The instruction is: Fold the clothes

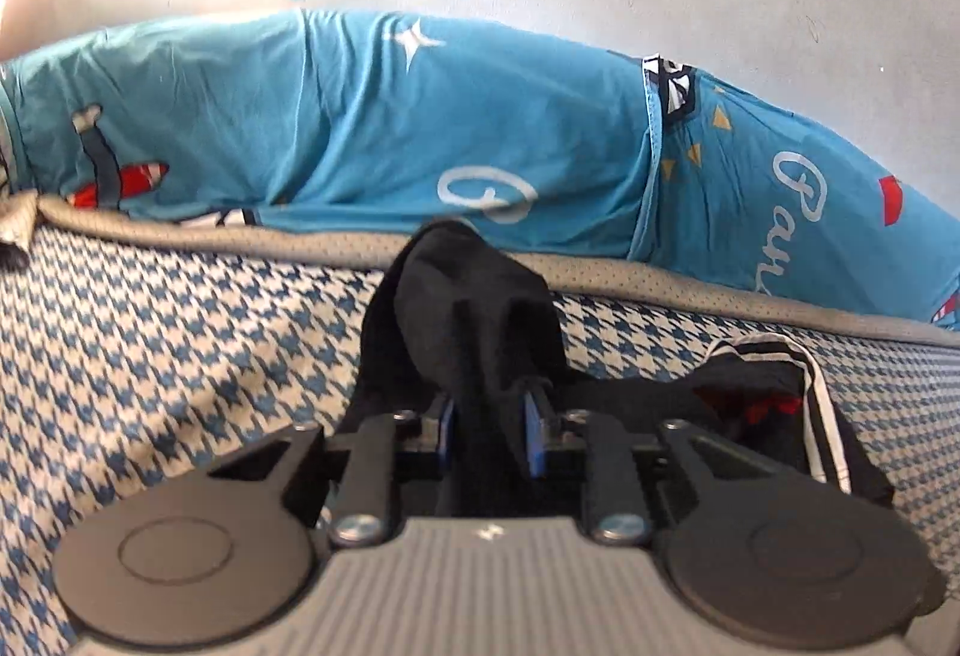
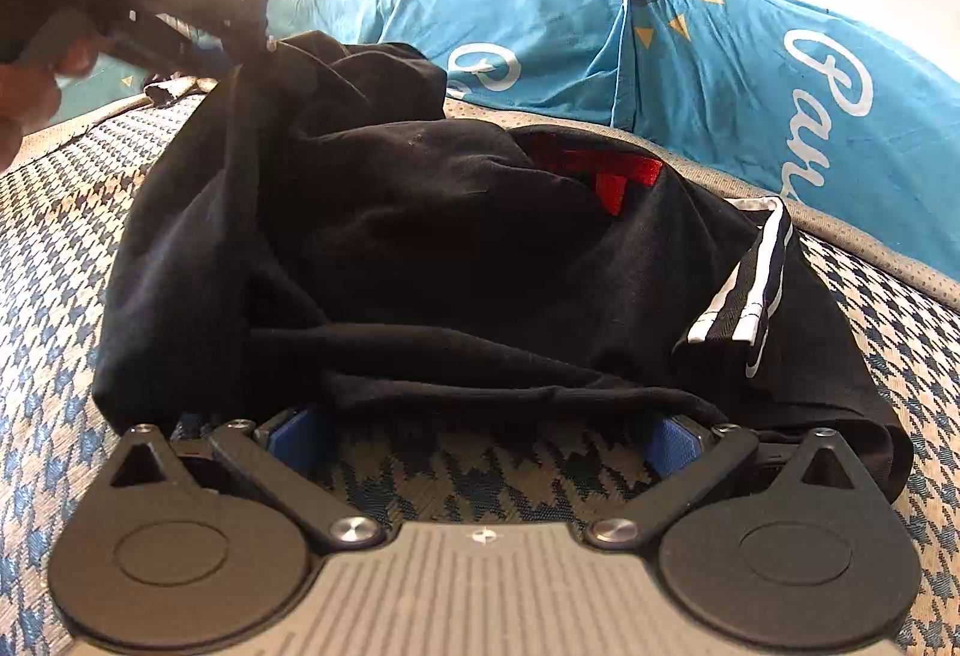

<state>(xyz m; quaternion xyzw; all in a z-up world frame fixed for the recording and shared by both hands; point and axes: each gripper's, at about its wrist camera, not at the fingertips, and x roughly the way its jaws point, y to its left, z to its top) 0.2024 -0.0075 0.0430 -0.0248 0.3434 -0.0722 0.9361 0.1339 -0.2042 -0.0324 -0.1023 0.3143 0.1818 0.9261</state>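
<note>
one black garment (image 2: 420, 236), left gripper (image 1: 489, 434) pinching it, right gripper (image 2: 480, 434) spread wide

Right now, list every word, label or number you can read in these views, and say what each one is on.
"Pau": white cursive on the blue sheet, cut off at the picture edge, so the rest is unreadable.
A lone white cursive letter, perhaps "G", on the same sheet; too cropped to be sure.
Red tag inside the black shirt: no readable text.
Nothing else is legible.
</note>
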